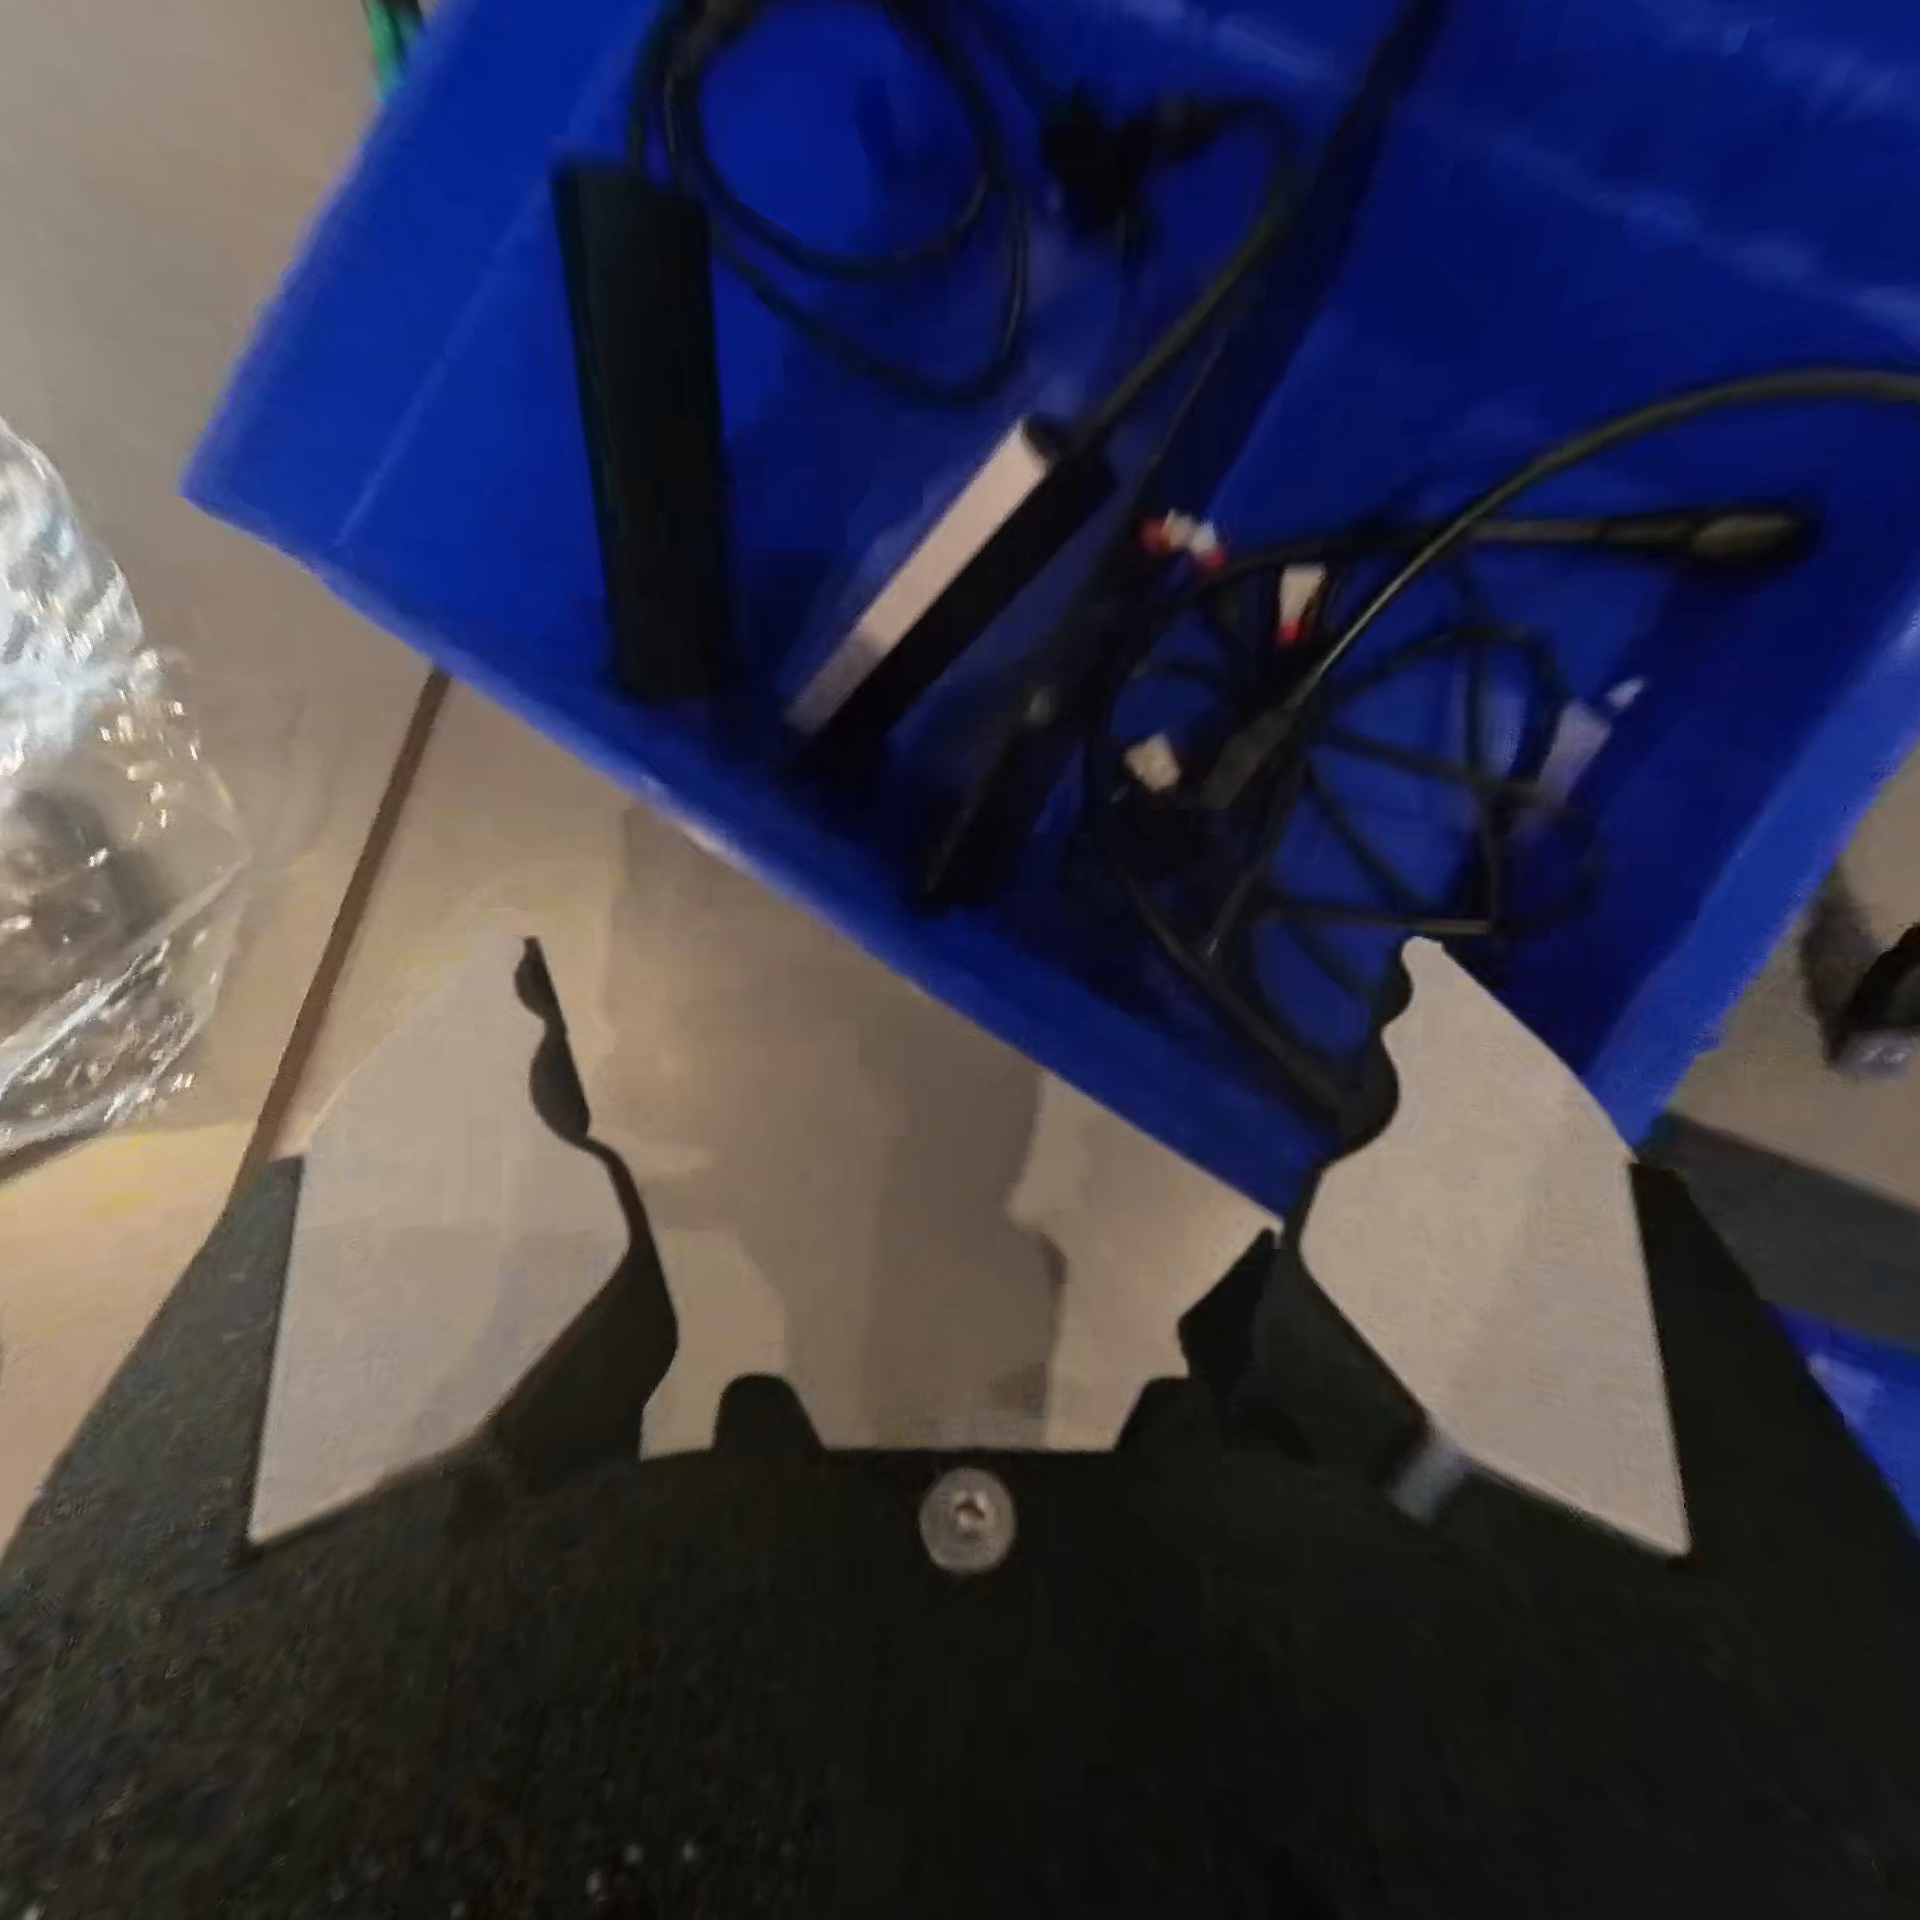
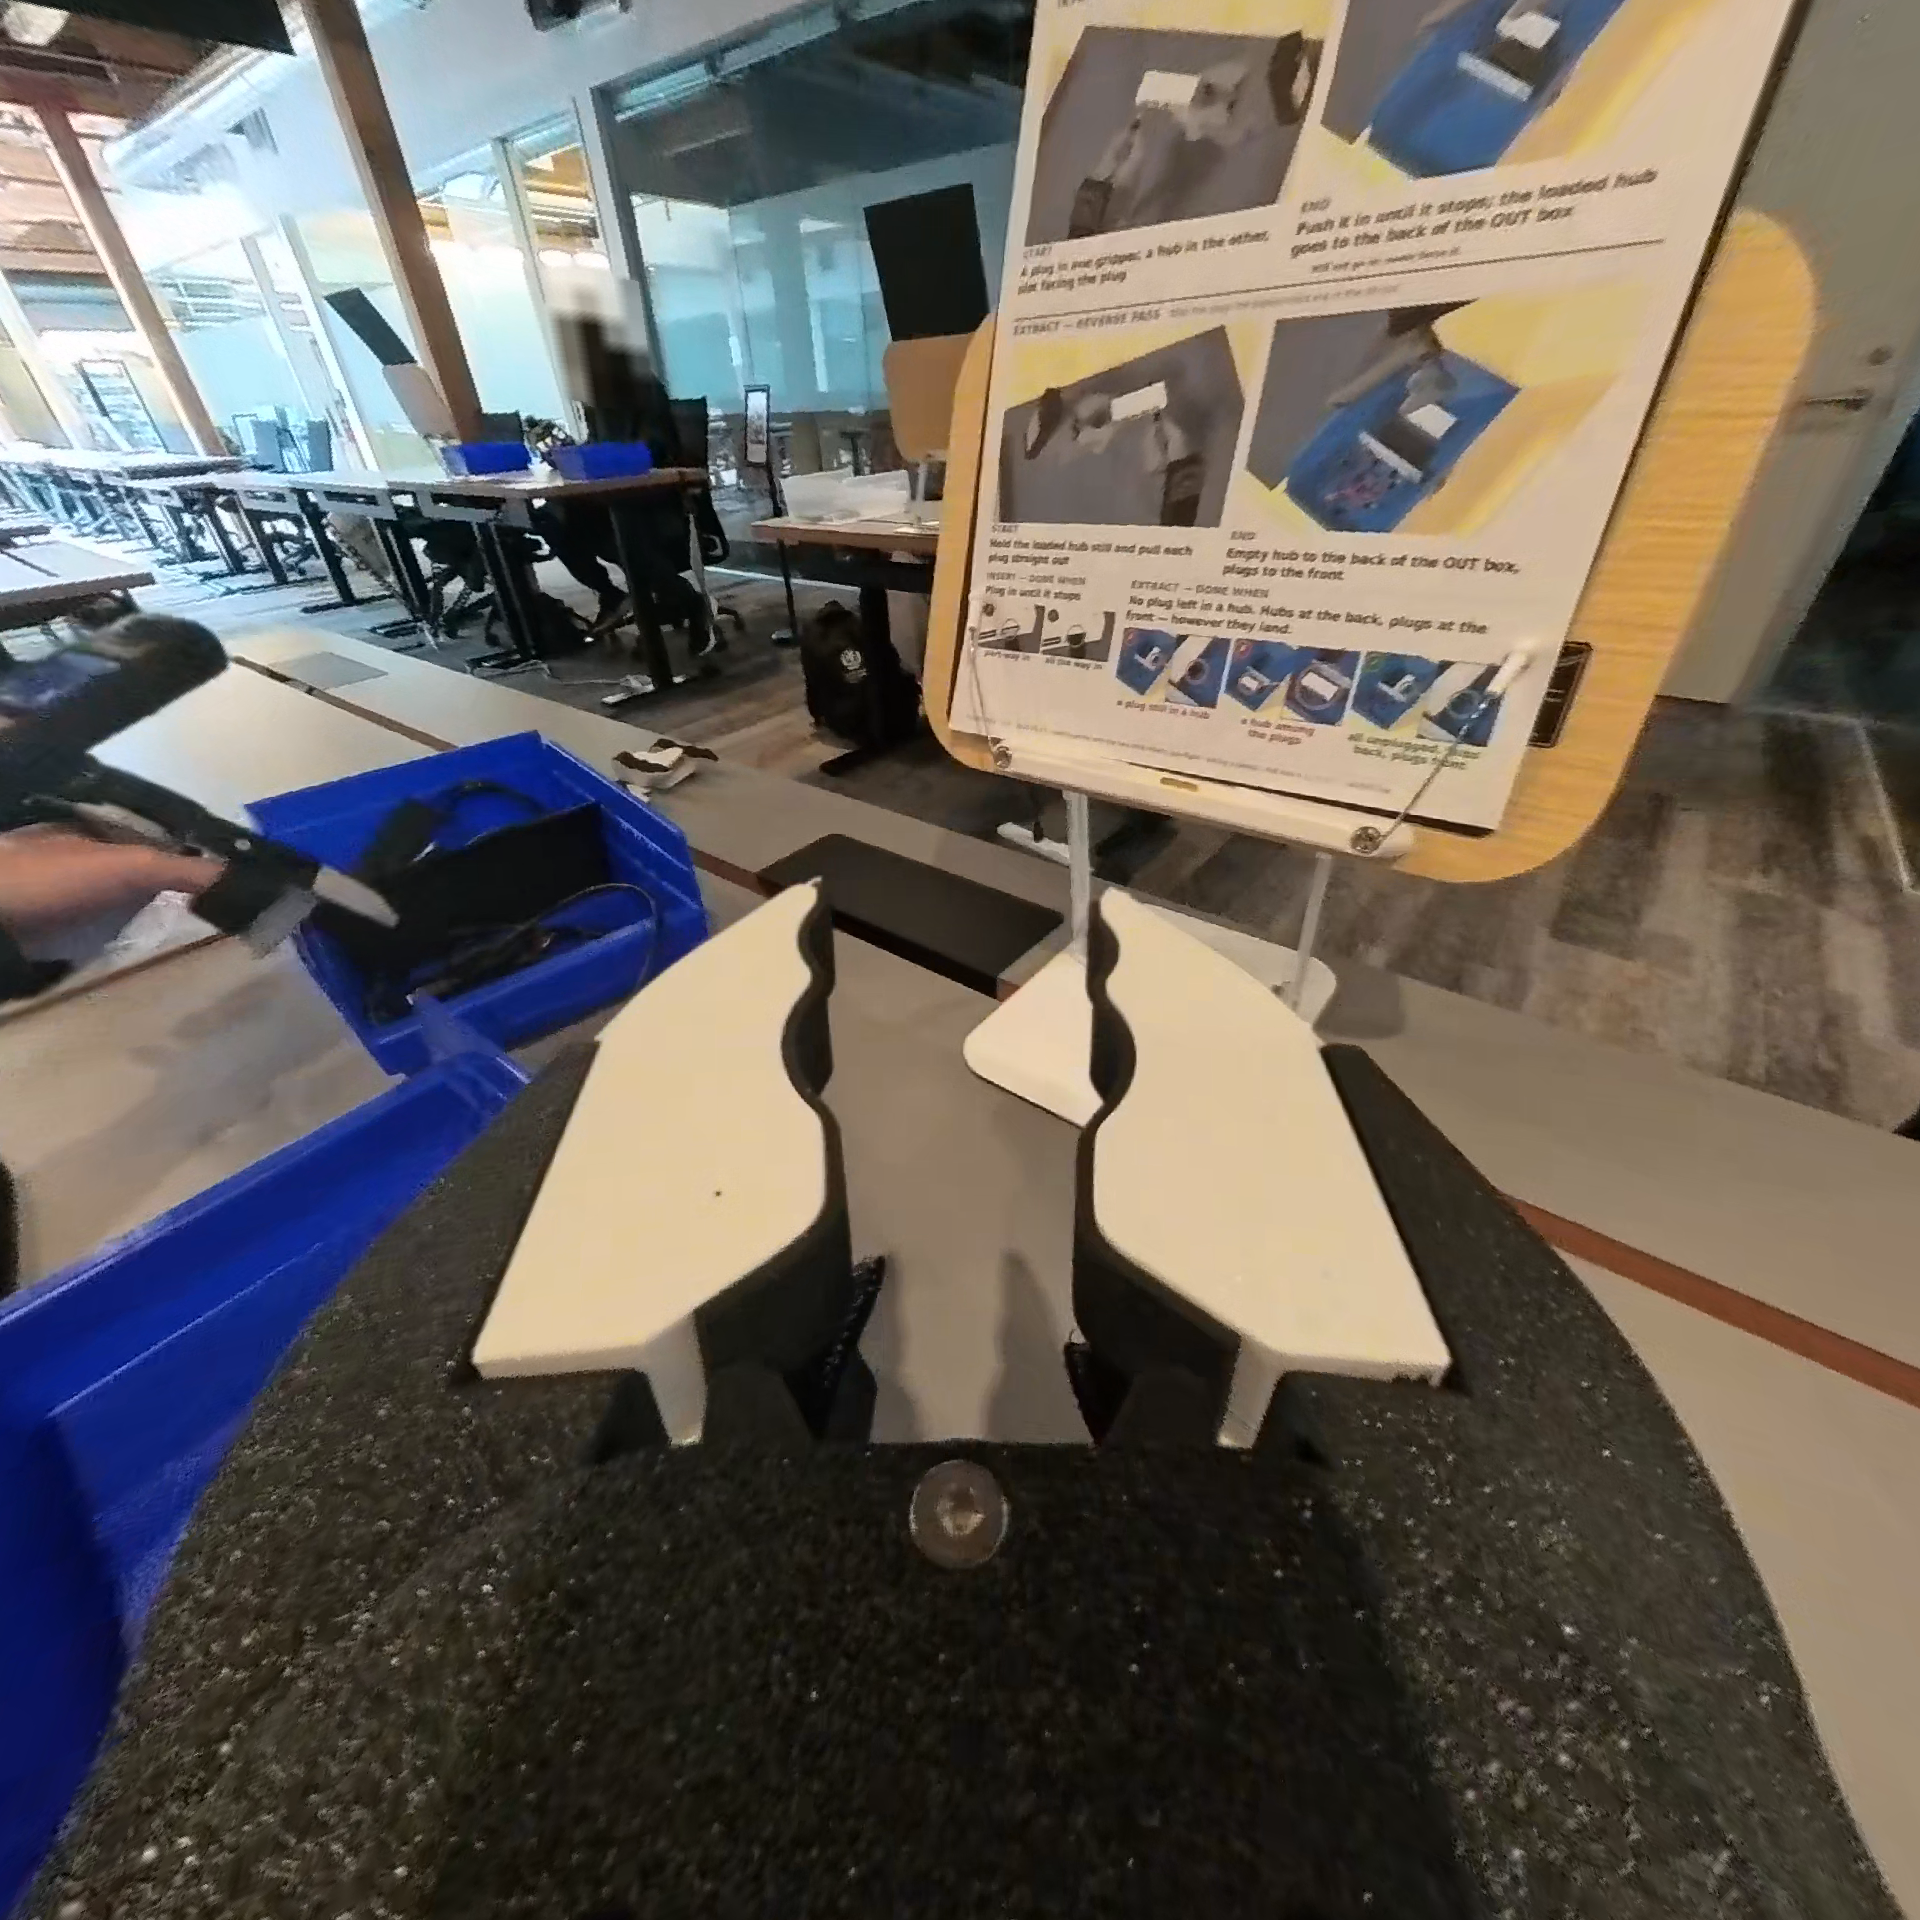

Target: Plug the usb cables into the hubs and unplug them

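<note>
In the blurred left wrist view, a blue bin [image 1: 436, 416] holds a long black hub [image 1: 644, 436], a silver hub [image 1: 935, 582], another black hub [image 1: 997, 790] and a tangle of black USB cables [image 1: 1351, 748]. My left gripper [image 1: 977, 966] is wide open and empty, just in front of the bin's near wall, with its right finger [image 1: 1475, 1143] over the bin's corner. In the right wrist view, my right gripper [image 2: 961, 904] is open and empty above the grey table, away from the bin [image 2: 623, 966]. The left gripper [image 2: 343, 904] shows there at the bin's left edge.
A second blue bin [image 2: 156, 1299] sits close at my right gripper's left. An instruction sheet on a wooden stand [image 2: 1247, 416] with a white base [image 2: 1029, 1039] stands ahead. A clear plastic bag [image 1: 83, 779] lies left of the bin.
</note>
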Demonstrator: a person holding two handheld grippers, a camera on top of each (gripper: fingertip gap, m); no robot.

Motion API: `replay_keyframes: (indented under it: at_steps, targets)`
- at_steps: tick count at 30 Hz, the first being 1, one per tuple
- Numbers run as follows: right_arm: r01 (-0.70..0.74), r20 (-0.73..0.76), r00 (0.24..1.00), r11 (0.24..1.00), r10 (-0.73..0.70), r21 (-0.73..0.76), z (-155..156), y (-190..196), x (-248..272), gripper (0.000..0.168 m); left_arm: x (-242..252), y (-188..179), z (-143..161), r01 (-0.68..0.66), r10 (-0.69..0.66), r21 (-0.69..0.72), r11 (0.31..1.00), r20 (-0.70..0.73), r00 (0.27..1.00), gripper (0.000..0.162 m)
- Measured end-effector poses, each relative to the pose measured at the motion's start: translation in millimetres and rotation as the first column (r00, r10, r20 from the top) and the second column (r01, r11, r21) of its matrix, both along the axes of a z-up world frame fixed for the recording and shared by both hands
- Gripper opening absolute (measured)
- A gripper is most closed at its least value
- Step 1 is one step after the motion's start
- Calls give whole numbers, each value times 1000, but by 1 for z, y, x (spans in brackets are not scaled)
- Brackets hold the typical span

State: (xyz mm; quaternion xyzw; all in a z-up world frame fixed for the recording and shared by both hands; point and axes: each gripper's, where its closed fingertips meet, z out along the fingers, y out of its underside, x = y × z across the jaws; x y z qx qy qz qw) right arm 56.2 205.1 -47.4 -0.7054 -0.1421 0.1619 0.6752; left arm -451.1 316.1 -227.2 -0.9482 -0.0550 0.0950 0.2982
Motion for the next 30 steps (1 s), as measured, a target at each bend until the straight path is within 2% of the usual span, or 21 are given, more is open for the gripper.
replay_keyframes:
  at_steps: [3,4,10,12,14,18,22,26,30]
  targets:
    - [1,-16,1000,1000,-1,-10,-2,-1,5,46,-20,-15,-4,-12,-3,-161,987,-93,996,139]
    - [-4,-22,1000,1000,4,-10,-2,-2,5,46,-26,-17,-3,-3,-21,-187,982,-124,992,143]
    - [-7,-29,1000,1000,7,11,3,-7,8,41,-75,-36,8,-42,-85,-367,929,-325,942,124]
    - [-11,-34,999,1000,12,12,3,-7,7,39,-90,-43,7,-64,-90,-410,910,-344,935,107]
    - [-13,-36,999,1000,13,5,2,-6,7,38,-95,-45,1,-46,-98,-430,902,-307,946,82]
    - [-15,-25,1000,1000,14,-21,-4,-2,5,38,-81,-46,-12,69,-130,-454,888,-105,986,32]
    - [-17,-10,1000,999,17,-45,-10,1,3,37,-80,-42,-12,163,-224,-485,859,-70,972,27]
    - [-40,7,999,998,40,-47,-14,2,-1,36,-82,-29,-12,282,-318,-436,855,-9,948,24]
    - [-98,55,994,995,99,-11,-14,2,-12,28,-83,-11,-11,471,-492,-362,805,38,870,22]
